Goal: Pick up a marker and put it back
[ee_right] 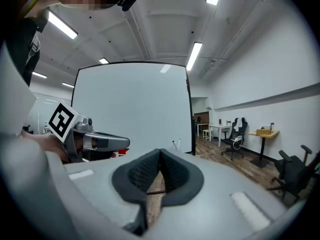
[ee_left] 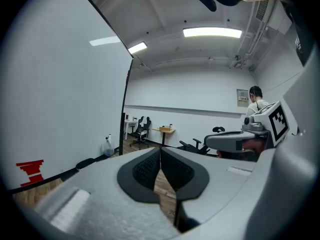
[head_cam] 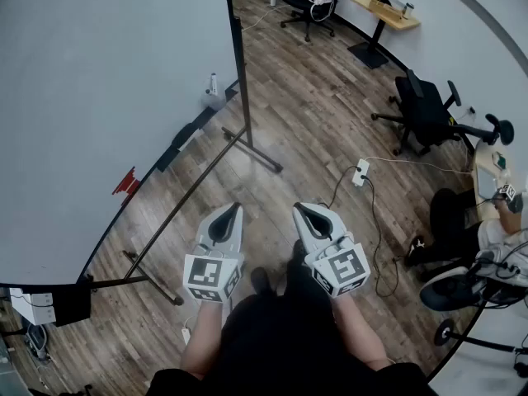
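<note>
A large whiteboard (head_cam: pixel 99 97) on a wheeled stand fills the left of the head view. On its lower edge sits a small red item (head_cam: pixel 125 182), also visible in the left gripper view (ee_left: pixel 31 170); I cannot tell if it is a marker. No marker shows clearly. My left gripper (head_cam: pixel 237 208) and right gripper (head_cam: pixel 298 209) are held side by side at waist height over the floor, well short of the board. Both are shut and hold nothing, with the pads meeting in the left gripper view (ee_left: pixel 160 153) and the right gripper view (ee_right: pixel 159 154).
A spray bottle (head_cam: pixel 214 85) and a dark block (head_cam: pixel 183 137) rest on the board's ledge. The stand's black legs (head_cam: pixel 252 147) cross the wooden floor. A power strip (head_cam: pixel 360 172) with its cable lies ahead. Office chairs (head_cam: pixel 425 110), a desk (head_cam: pixel 384 12) and a seated person (head_cam: pixel 503 229) are to the right.
</note>
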Demonstrator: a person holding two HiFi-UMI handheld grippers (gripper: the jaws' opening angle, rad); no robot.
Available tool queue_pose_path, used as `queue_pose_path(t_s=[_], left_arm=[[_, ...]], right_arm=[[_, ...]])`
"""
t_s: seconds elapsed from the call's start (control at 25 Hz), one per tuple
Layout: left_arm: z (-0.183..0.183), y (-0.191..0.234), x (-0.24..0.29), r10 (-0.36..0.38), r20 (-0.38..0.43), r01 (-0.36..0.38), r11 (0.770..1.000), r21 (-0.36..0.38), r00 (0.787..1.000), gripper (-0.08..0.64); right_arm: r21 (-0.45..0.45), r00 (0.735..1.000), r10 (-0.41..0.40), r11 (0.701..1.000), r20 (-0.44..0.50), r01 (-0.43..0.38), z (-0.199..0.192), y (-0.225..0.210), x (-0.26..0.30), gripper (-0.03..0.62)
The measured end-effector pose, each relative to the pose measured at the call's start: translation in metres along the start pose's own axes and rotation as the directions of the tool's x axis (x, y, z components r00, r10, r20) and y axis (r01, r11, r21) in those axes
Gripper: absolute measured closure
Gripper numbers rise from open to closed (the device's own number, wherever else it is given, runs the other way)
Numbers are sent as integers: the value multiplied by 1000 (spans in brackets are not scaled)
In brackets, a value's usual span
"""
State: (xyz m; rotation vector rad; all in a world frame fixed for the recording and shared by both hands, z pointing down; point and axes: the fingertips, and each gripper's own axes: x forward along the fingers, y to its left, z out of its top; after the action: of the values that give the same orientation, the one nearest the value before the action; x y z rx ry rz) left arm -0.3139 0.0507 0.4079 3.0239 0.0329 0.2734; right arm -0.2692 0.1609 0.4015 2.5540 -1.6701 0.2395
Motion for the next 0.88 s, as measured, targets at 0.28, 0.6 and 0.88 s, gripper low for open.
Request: queue_pose_path(t_s=[0.28, 0.6, 0.88], left_arm=[[-2, -8, -3, -7, -7, 7, 1000, 8, 1000, 548], [-1, -7, -6, -15, -11, 15, 1000, 26, 1000, 548], [-8, 5, -9, -21, -23, 21, 1000, 9, 1000, 548]], right_arm=[[-25, 1000, -1, 1000, -10, 1, 1, 2, -6, 590], [107, 999, -25, 994, 41, 21, 1, -4, -5, 589], [94, 999, -36, 995, 28, 33, -2, 7, 4, 589]])
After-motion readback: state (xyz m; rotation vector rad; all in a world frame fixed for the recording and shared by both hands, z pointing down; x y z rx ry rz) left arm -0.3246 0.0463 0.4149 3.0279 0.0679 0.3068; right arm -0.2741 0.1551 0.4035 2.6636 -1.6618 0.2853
